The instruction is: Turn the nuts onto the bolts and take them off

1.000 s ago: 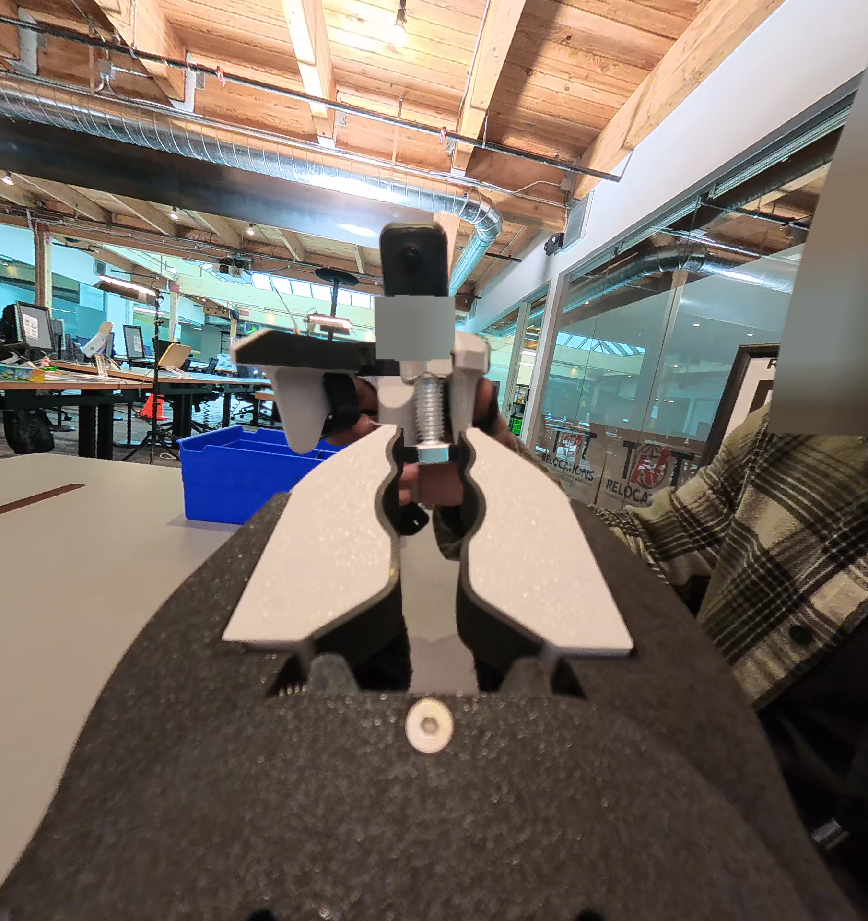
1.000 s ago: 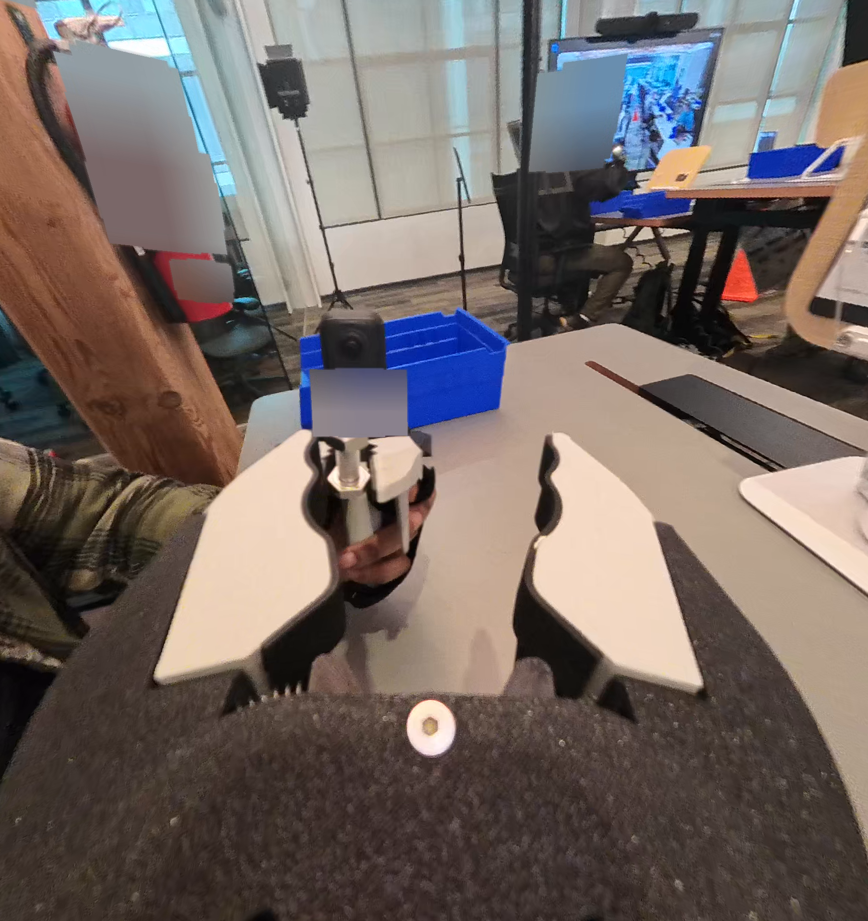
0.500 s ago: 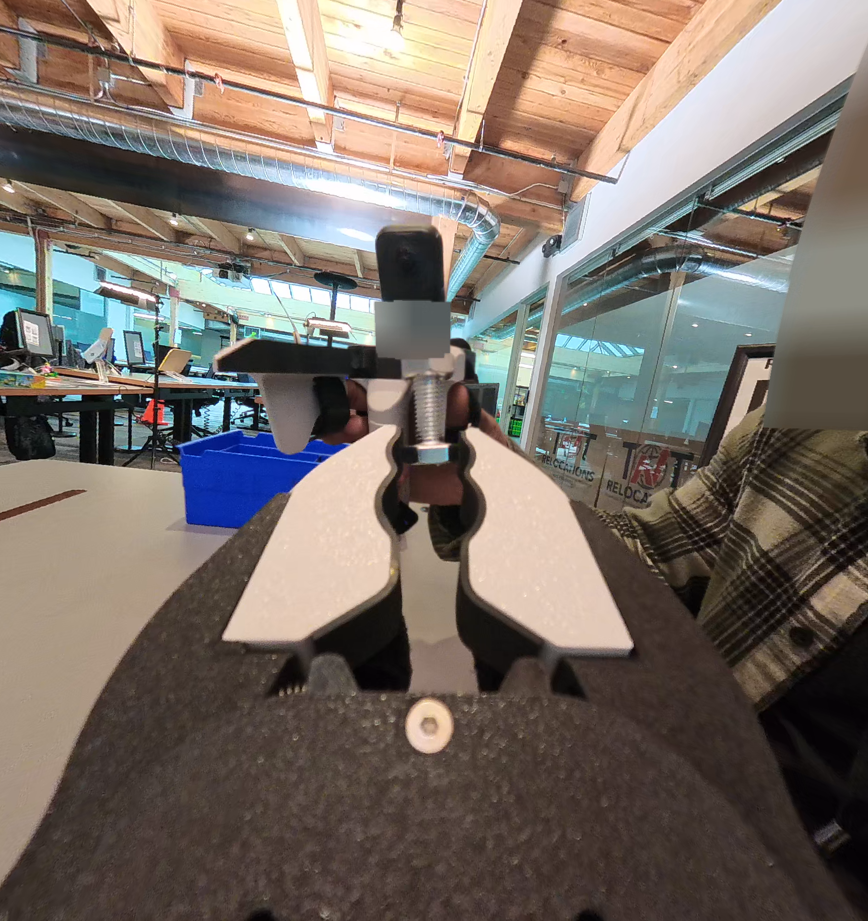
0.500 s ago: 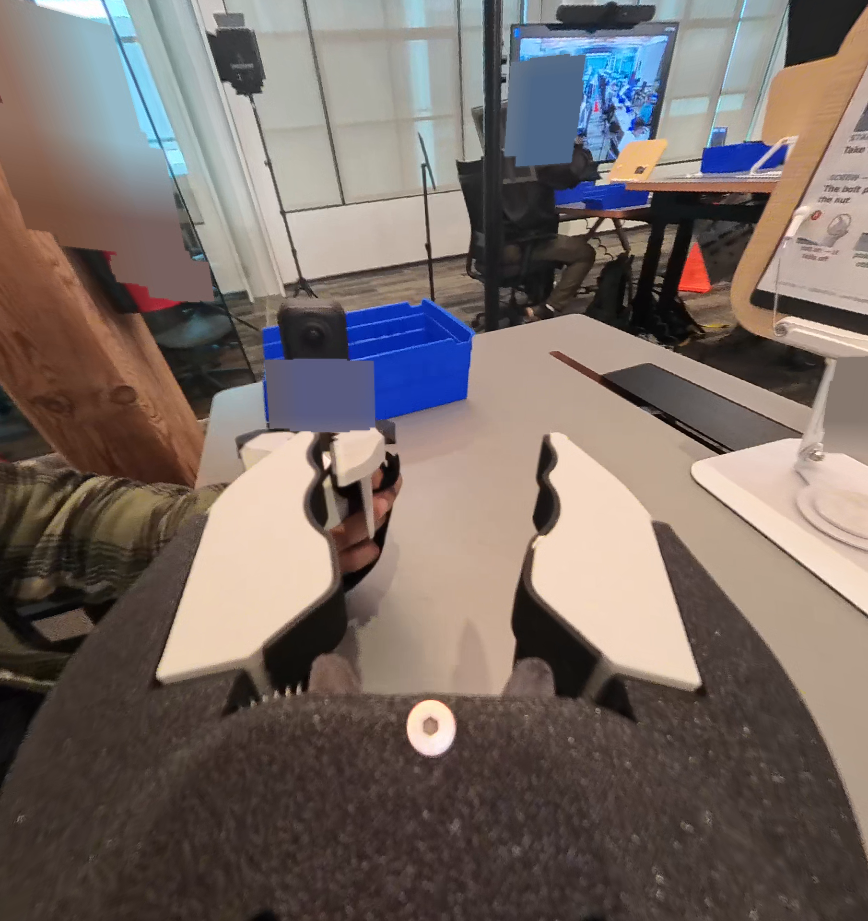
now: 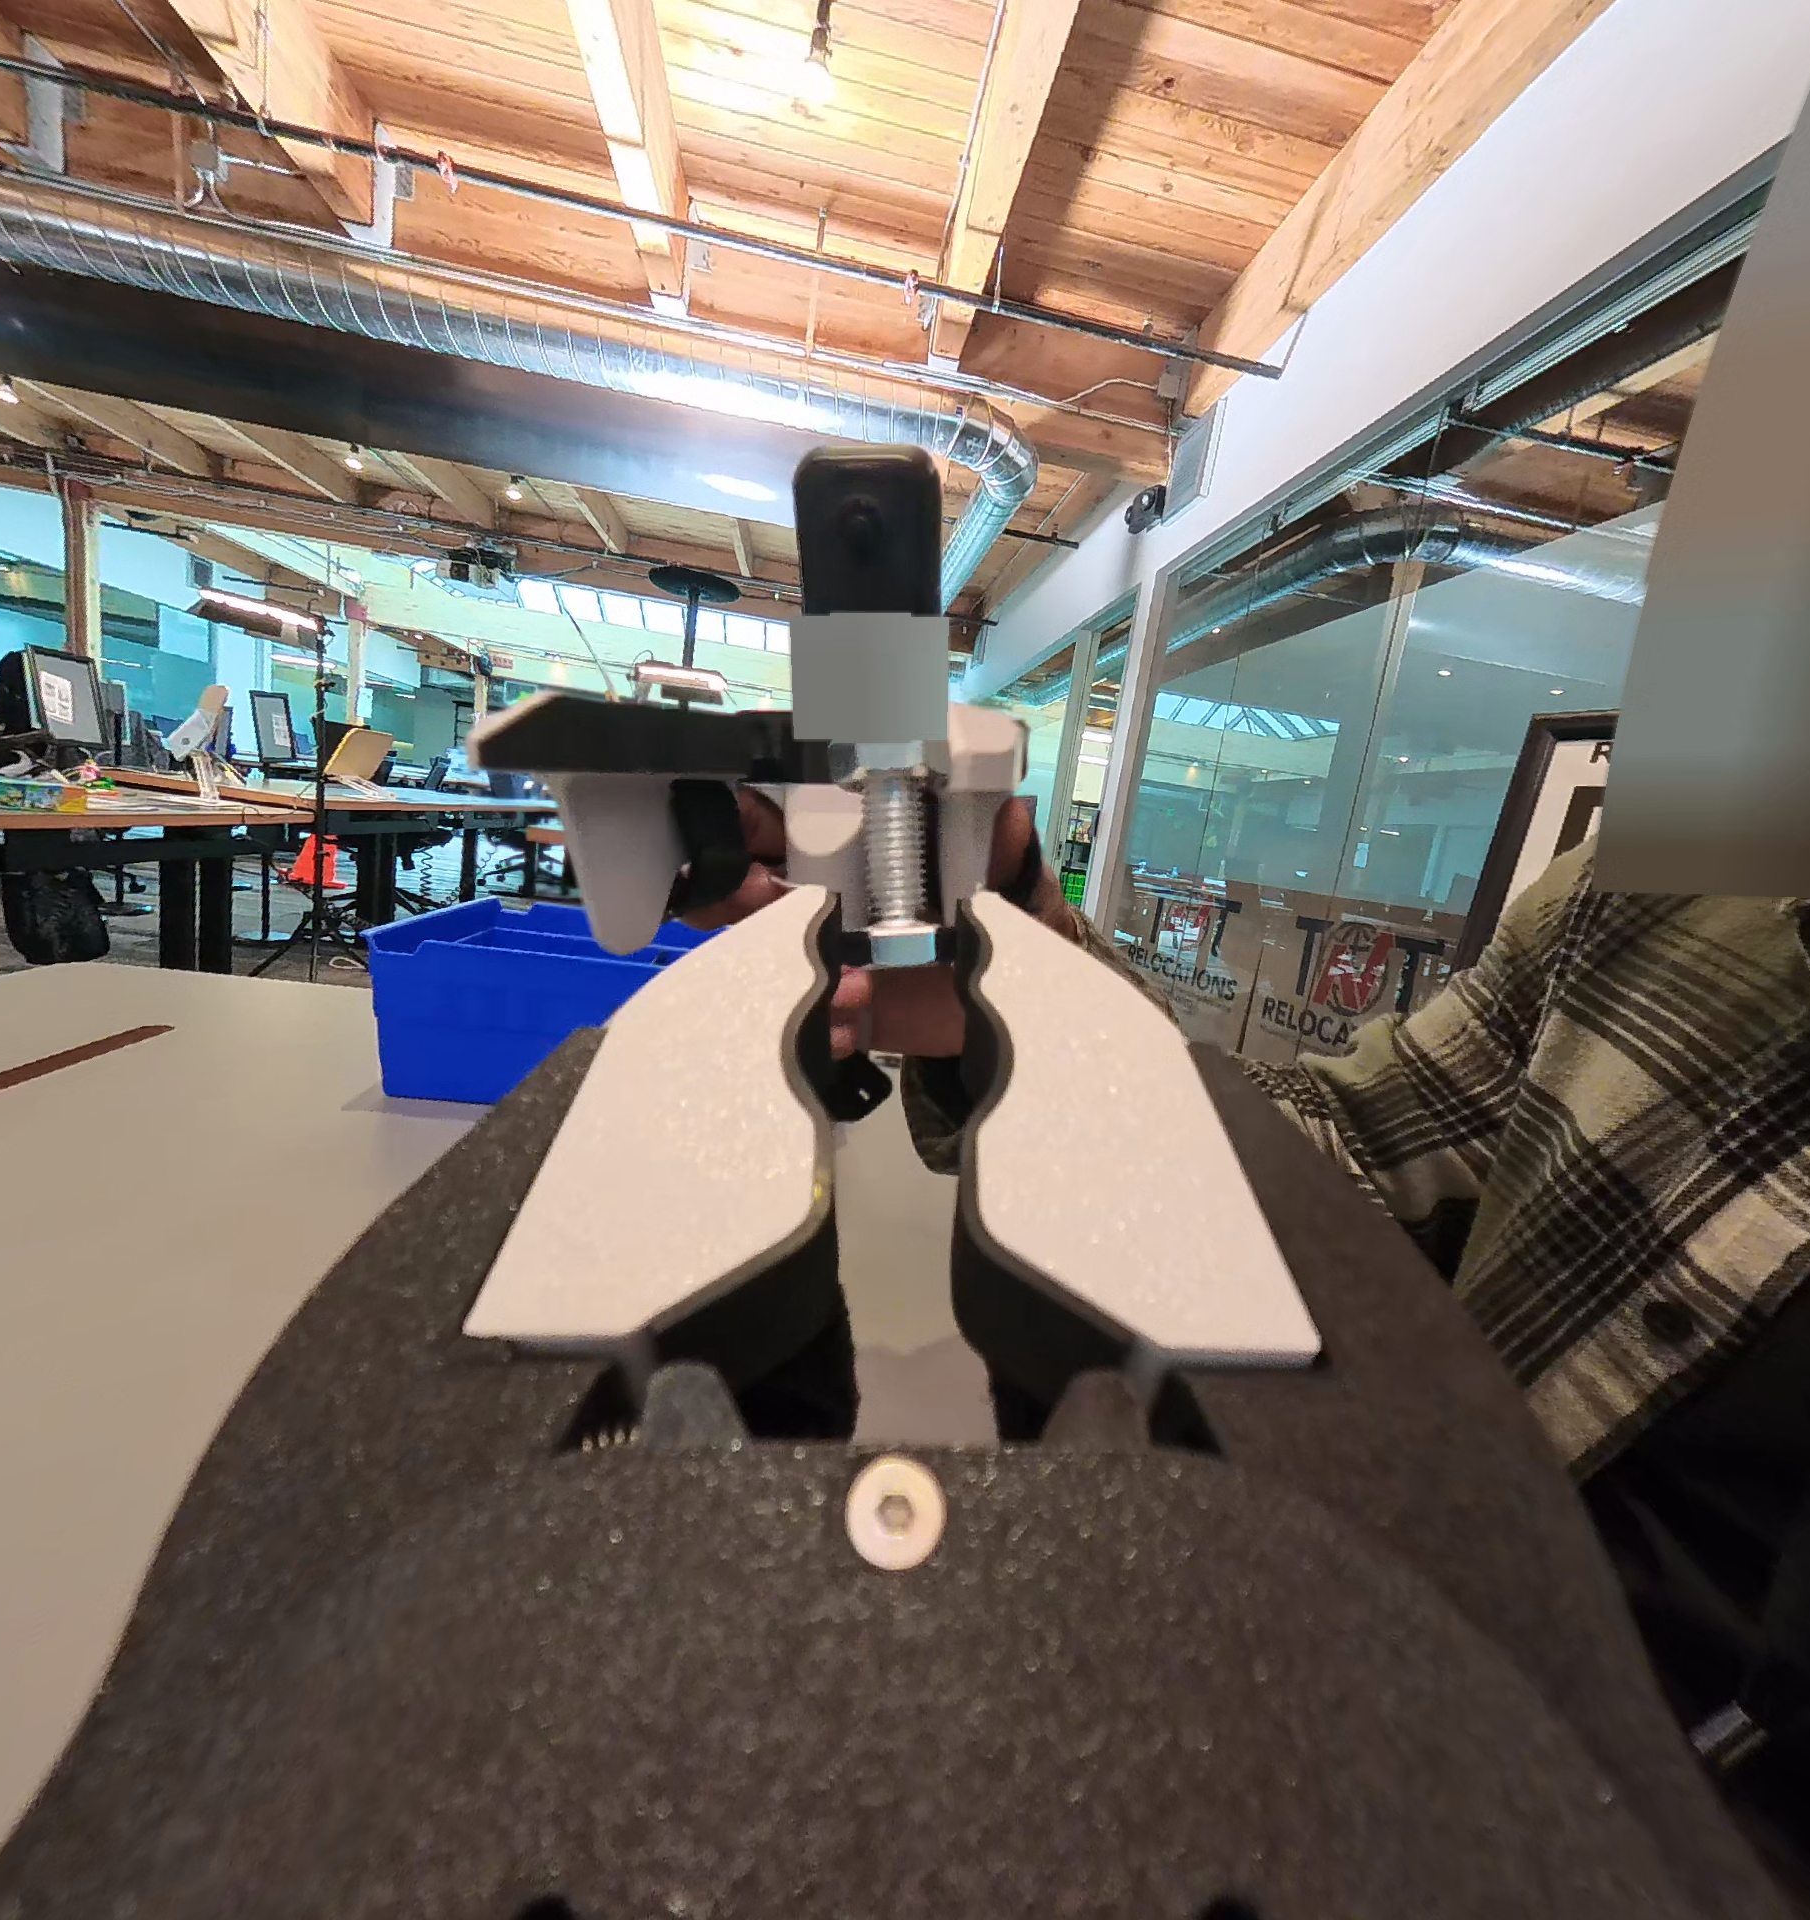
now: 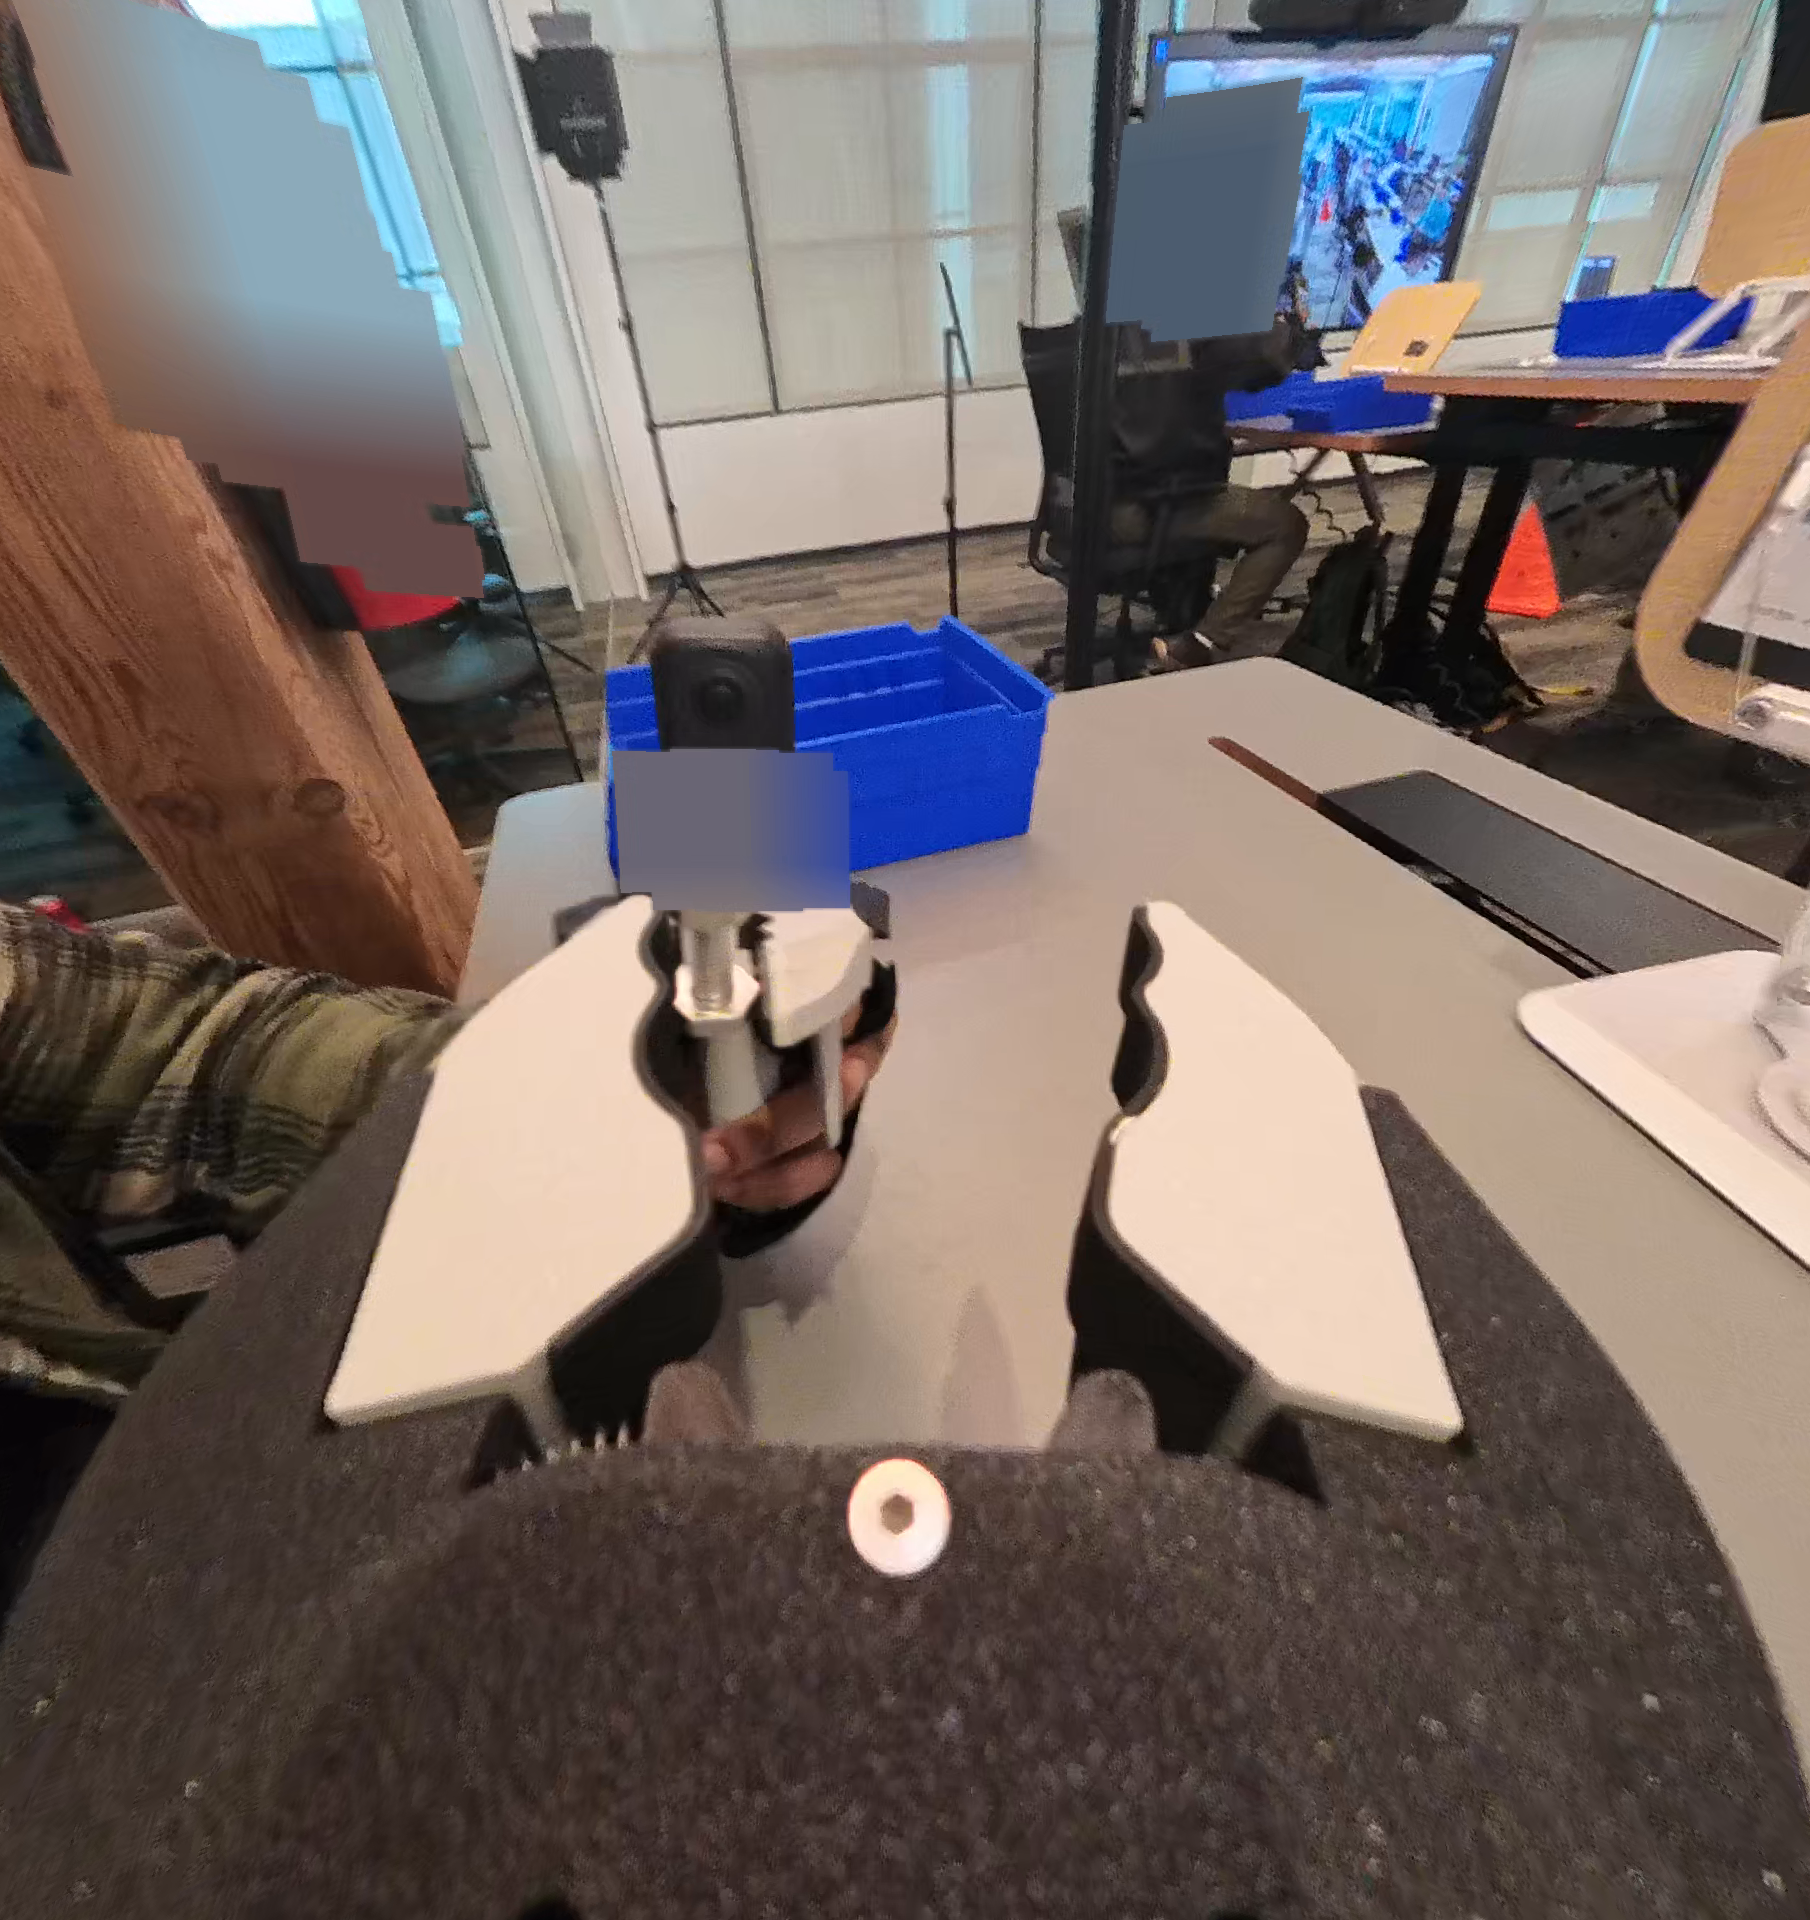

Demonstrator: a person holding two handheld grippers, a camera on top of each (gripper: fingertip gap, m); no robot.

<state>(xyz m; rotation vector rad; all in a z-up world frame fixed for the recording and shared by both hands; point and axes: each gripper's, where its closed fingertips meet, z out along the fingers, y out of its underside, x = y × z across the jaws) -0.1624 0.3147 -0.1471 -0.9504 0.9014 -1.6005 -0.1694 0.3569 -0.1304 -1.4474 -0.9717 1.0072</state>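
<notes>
A silver threaded bolt (image 5: 896, 842) stands upright, with a hex piece (image 5: 903, 948) at its lower end. I cannot tell whether that piece is a nut or the bolt's head. My left gripper (image 5: 901, 951) is shut on it, well above the grey table (image 5: 101, 1143). The bolt's top is hidden by a blurred patch. My right gripper (image 6: 896, 920) is wide open and empty. Its left finger (image 6: 548, 1143) is close beside the bolt (image 6: 709, 956) and the hex piece (image 6: 716, 1006). I cannot tell if they touch.
A blue bin (image 6: 911, 748) stands at the table's far edge. A black strip (image 6: 1503, 862) and a white stand base (image 6: 1659, 1060) lie to the right. A plaid sleeve (image 5: 1555, 1143) and a wooden post (image 6: 153, 675) are on the person's side. The gap from one gripper's tips to the other's is roughly 4 cm.
The left gripper has kept its grip and barely moved. The right gripper stayed open; half a second ago its left finger hid the bolt, and now the bolt shows beside it again.
</notes>
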